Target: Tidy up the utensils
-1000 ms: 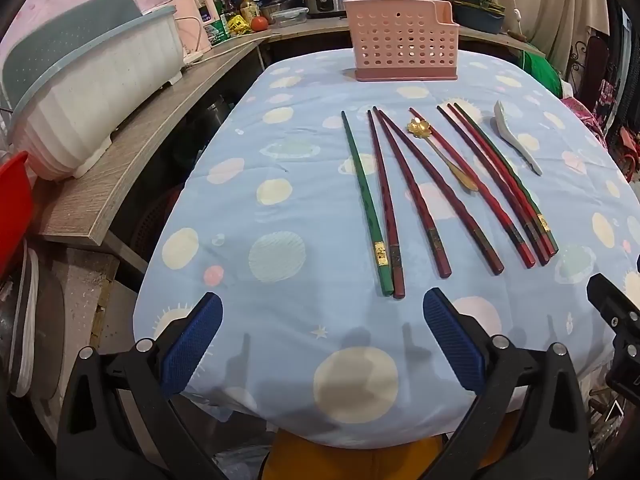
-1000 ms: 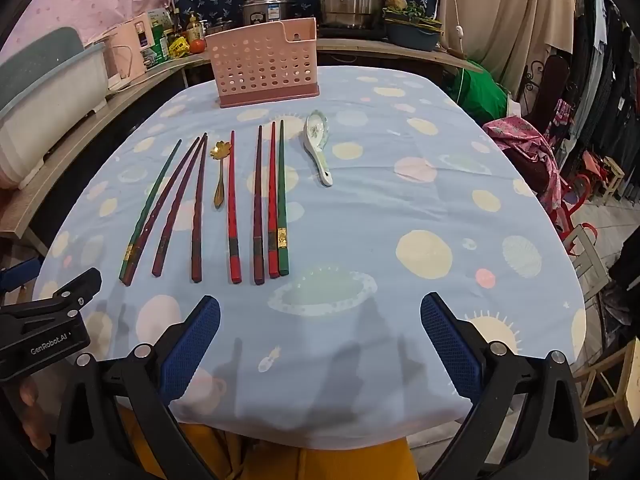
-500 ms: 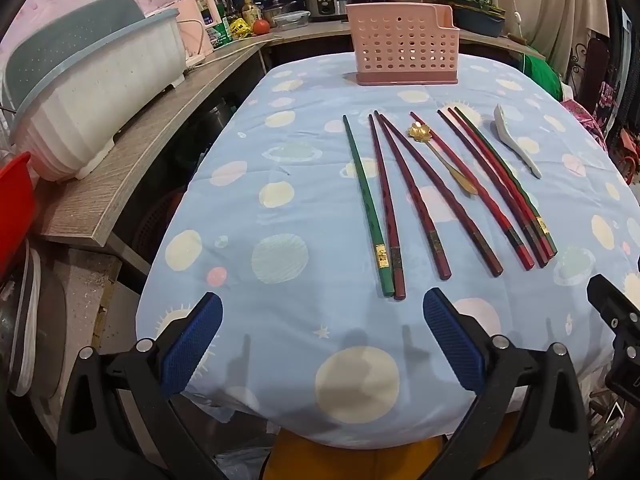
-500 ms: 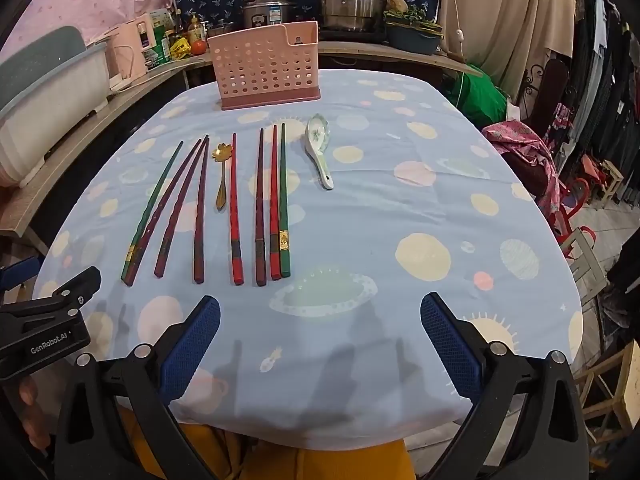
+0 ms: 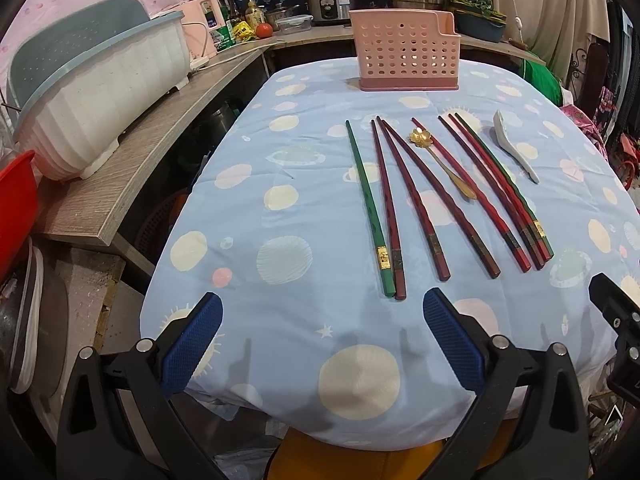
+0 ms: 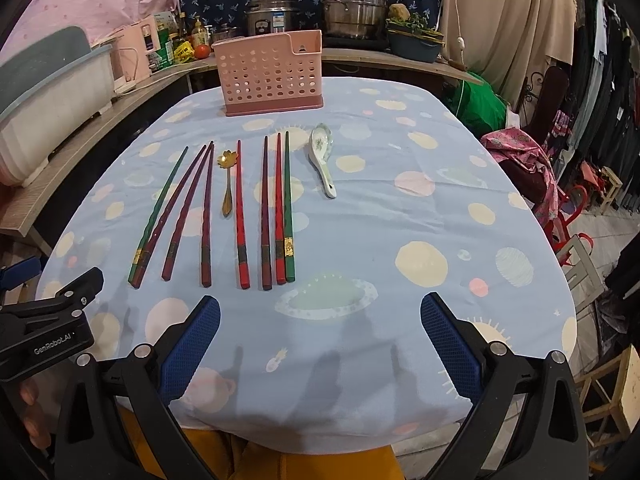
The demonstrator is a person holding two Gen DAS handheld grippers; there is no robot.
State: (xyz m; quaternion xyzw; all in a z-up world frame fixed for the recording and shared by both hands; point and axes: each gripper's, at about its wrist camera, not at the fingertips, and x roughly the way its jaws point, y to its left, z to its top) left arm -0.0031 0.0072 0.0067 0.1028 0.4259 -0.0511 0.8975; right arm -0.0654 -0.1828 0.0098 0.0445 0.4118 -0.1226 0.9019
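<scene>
Both the left gripper (image 5: 320, 326) and right gripper (image 6: 320, 326) hover spread wide and empty at six o'clock; chopsticks (image 6: 242, 216), gold spoon (image 6: 227, 178) and ceramic spoon (image 6: 322, 156) lie mid-table, pink holder (image 6: 269, 74) at twelve.

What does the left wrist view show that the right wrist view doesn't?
Only the left wrist view shows the red tub under the counter. Only the right wrist view shows hanging clothes, stools and a hand. Both show the pink basket, chopsticks, gold spoon, white spoon, and open fingers.
</scene>
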